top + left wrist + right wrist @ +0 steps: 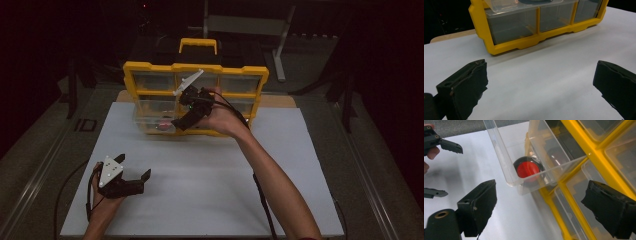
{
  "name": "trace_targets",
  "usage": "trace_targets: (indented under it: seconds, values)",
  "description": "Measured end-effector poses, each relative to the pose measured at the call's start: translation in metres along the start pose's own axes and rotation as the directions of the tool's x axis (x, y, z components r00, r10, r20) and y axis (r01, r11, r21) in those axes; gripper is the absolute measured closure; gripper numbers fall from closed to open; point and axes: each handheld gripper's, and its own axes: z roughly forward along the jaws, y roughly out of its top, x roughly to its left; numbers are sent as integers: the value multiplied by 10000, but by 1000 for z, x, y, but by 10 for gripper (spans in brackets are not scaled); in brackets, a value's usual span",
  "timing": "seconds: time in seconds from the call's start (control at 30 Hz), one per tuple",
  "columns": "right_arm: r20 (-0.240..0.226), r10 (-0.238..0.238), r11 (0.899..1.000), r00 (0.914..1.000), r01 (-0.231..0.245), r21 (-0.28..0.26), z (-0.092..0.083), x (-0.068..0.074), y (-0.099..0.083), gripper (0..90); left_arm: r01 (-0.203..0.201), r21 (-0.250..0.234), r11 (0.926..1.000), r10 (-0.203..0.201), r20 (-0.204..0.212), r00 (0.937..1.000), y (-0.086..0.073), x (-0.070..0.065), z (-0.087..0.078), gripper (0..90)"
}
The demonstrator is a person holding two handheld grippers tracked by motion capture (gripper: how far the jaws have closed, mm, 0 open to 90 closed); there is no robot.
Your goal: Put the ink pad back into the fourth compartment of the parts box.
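A yellow organizer cabinet [195, 70] with clear drawers stands at the far side of the white table [200, 190]. Its lower-left clear drawer [150, 117] is pulled out. Inside lies a round red object with a black rim [527, 169], faintly seen in the high view too [164, 123]. My right gripper [182, 120] hovers just above and beside this drawer [506, 157], open, nothing between its jaws [544, 207]. My left gripper [134, 166] rests low at the near left of the table, open and empty, facing the cabinet [524, 42] from a distance [541, 87].
The other drawers of the cabinet [599, 170] are shut. A yellow carry handle [198, 45] tops it. A grey metal stand [245, 25] is behind the table. Cables trail from both grippers. The table's surroundings are dark.
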Motion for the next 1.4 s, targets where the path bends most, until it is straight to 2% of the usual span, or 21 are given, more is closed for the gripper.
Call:
trace_targets:
  seconds: [0.37,0.8,1.4]
  values:
    - [-63,-29,9998,10000,30,175,5,1,-5,104,54,-58,10000,-54,-1,10000,0,1,-1,1]
    - [-172,-284,9989,9994,291,375,11,6,-11,104,63,-5,10000,-63,21,10000,0,1,0,1]
    - [-359,-265,9986,9990,282,459,19,12,-18,106,52,-3,10000,-52,36,10000,0,0,1,1]
